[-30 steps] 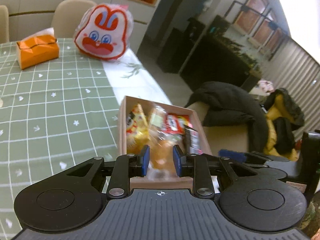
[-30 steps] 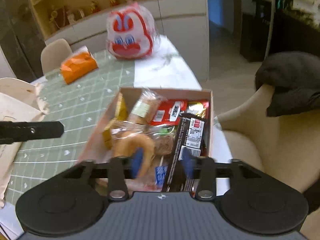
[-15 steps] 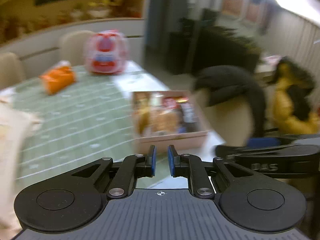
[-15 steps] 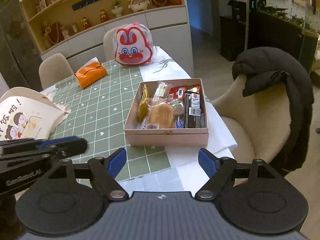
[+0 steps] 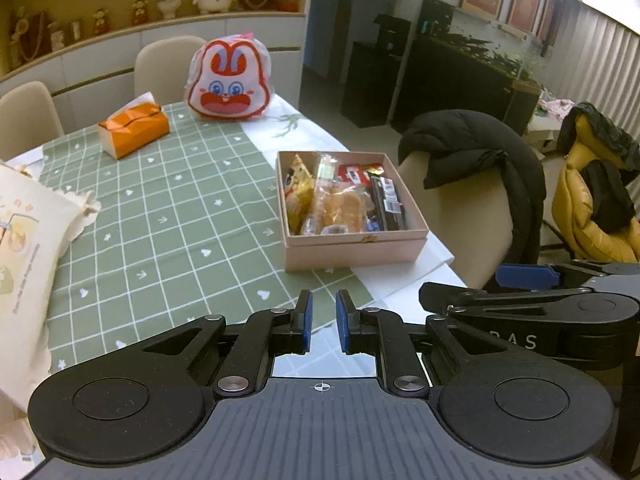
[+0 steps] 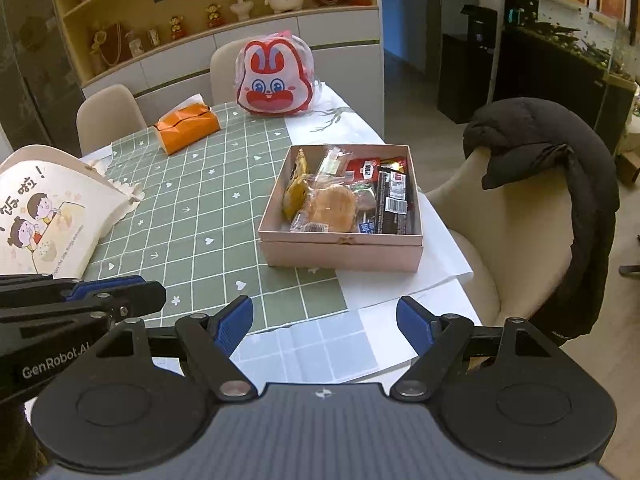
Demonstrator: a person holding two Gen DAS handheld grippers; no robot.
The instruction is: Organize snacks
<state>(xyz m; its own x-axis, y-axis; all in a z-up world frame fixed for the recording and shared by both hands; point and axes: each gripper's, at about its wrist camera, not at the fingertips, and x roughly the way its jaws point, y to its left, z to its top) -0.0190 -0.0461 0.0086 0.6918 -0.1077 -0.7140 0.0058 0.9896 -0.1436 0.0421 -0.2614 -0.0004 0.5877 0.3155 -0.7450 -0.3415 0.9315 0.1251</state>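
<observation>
1. Left wrist view. The left gripper [image 5: 321,322] hovers above the near table edge with nothing between its blue pads; only a narrow gap separates them, so it is nearly closed and empty.
2. The pink box [image 5: 352,246] sits on the right side of the green checked tablecloth [image 5: 168,216], well ahead of the pads. The snacks [image 5: 340,196] lie packed inside it: a yellow bag at the left wall, clear-wrapped pastries in the middle, a dark bar along the right wall, red packets at the back.
3. Nothing loose shows on the cloth near the box. Judgement: the packing looks done, and standing off like this gives a clear check of the result.
4. The right gripper [image 5: 528,312] shows at the right edge, beside the left one, likewise off the box.
5. Right wrist view. The right gripper [image 6: 325,324] has its fingers spread wide and holds nothing.
6. The box [image 6: 340,252] lies ahead on the table with all snacks [image 6: 352,196] below its rim, well apart from both tools.
7. Bystanders well away from the box: an orange tissue pack [image 6: 188,126], a rabbit-face bag [image 6: 274,80], a printed tote bag [image 6: 52,212] at left, and a black jacket [image 6: 560,184] draped over the chair.
</observation>
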